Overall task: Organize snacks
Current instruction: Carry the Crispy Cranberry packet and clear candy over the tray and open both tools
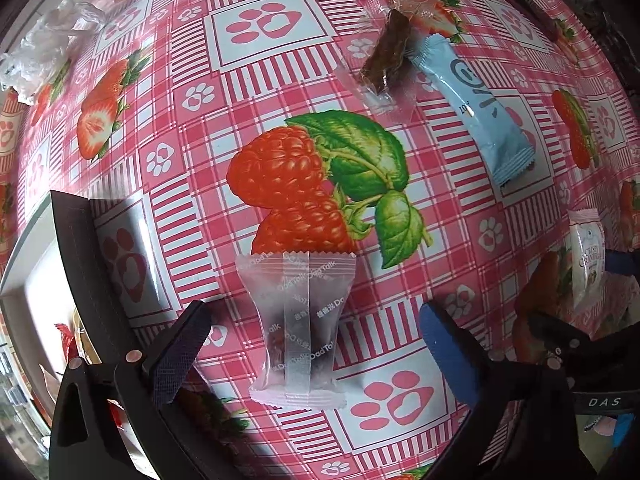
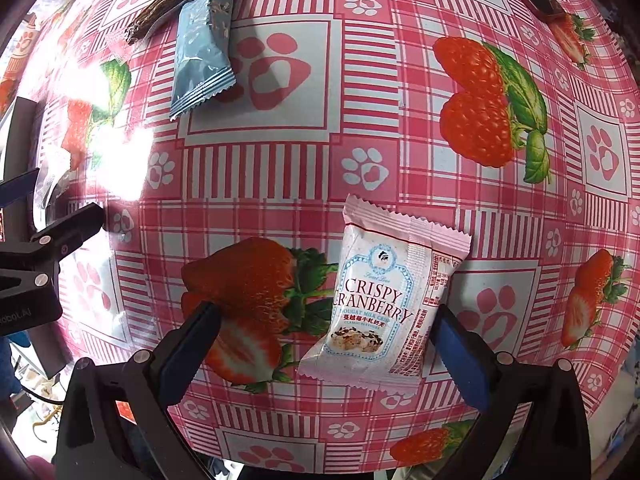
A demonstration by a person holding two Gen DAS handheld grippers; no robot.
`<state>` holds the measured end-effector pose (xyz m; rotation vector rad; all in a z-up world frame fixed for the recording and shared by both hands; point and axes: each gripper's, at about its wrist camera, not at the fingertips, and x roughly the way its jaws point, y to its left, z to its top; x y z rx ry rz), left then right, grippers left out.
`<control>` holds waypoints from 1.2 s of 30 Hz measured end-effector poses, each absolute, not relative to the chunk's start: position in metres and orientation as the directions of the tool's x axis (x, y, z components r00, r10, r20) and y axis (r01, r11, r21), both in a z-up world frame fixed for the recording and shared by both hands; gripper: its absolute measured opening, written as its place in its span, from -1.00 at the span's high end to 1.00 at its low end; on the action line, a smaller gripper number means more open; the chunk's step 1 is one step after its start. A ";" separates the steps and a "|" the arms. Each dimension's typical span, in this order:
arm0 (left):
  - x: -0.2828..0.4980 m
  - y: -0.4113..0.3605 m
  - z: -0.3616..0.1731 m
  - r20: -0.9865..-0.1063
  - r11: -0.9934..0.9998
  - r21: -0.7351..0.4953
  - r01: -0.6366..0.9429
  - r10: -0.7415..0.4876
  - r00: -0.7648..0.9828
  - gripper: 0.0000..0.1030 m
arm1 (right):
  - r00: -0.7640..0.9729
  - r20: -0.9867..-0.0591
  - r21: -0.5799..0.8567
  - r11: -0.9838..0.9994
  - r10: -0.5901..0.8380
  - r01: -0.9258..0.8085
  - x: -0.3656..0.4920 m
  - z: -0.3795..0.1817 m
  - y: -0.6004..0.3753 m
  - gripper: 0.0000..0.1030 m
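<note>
Left hand-held gripper (image 1: 316, 344): jaws spread wide, pointing down at the counter (image 1: 280, 80). A frosted clear packet (image 1: 298, 328) lies flat between the fingers, dark candy visible inside; neither pad touches it, a gap on each side.

Further out in the left wrist view: a blue sachet (image 1: 480, 104) lies at upper right, and a brown bar in clear wrap (image 1: 390, 54) lies just beside it, their upper ends touching or overlapping. Crumpled clear plastic (image 1: 44, 44) sits at the far left edge. A dark block (image 1: 80, 248) stands at left.

Right hand-held gripper (image 2: 326, 344): jaws spread, also pointing down. A pink "Crispy Cranberry" packet (image 2: 384, 296) lies flat between the fingers, tilted, nearer the right pad; cannot tell whether that pad touches it. Left pad is well clear.

Beyond, at upper left of the right wrist view, the sachet and the bar appear again. The counter carries a pink checked cloth with strawberries and paw prints.
</note>
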<state>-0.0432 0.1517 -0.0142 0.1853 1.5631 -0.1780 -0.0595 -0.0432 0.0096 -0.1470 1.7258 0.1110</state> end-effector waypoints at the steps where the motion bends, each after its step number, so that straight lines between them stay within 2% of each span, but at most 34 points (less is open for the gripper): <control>1: -0.048 0.151 -0.011 -1.000 0.971 0.004 0.237 0.005 -0.003 -0.95 | -0.170 -0.985 -0.011 0.987 -0.038 -0.161 -0.058 0.009 -0.043 -1.00; 2: -0.049 0.153 -0.006 -1.000 0.969 0.003 0.245 0.003 0.001 -0.82 | -0.186 -0.982 -0.014 0.988 -0.044 -0.156 -0.056 0.008 -0.043 -0.99; 4: -0.052 0.151 0.005 -1.000 0.965 -0.004 0.261 -0.007 0.014 -0.52 | -0.186 -0.982 -0.014 0.990 -0.040 -0.139 -0.053 0.013 -0.045 -0.80; 5: -0.053 0.151 0.009 -1.000 0.964 -0.009 0.264 -0.014 0.017 -0.30 | -0.176 -0.984 -0.015 0.992 -0.037 -0.128 -0.053 0.018 -0.047 -0.57; 6: -0.054 0.152 0.011 -1.000 0.965 -0.016 0.262 -0.022 0.018 -0.05 | -0.166 -0.986 -0.014 0.993 -0.035 -0.121 -0.052 0.022 -0.049 -0.25; 7: -0.055 0.153 0.013 -0.999 0.967 -0.027 0.254 -0.033 0.019 0.10 | -0.155 -0.987 -0.014 0.993 -0.032 -0.118 -0.051 0.027 -0.051 -0.05; 8: -0.056 0.156 0.016 -0.998 0.970 -0.050 0.239 -0.055 0.015 0.39 | -0.149 -0.989 -0.007 0.993 -0.024 -0.115 -0.050 0.030 -0.053 0.23; 11: -0.056 0.169 0.022 -0.988 0.974 -0.154 0.165 -0.155 -0.005 0.41 | -0.166 -0.985 0.049 0.996 0.037 -0.068 -0.046 0.032 -0.064 0.23; 17: -0.072 0.188 0.045 -0.977 0.970 -0.202 0.136 -0.210 0.044 0.41 | -0.137 -0.979 0.156 0.988 0.154 -0.004 -0.046 0.052 -0.069 0.23; 24: -0.081 0.216 0.066 -0.971 0.972 -0.215 0.098 -0.224 0.083 0.41 | -0.129 -0.973 0.203 0.977 0.193 -0.066 -0.043 0.066 -0.025 0.23; 36: -0.107 0.280 0.085 -0.969 0.982 -0.189 -0.019 -0.183 0.168 0.41 | -0.152 -0.968 0.241 0.915 0.201 -0.323 -0.034 0.084 0.104 0.23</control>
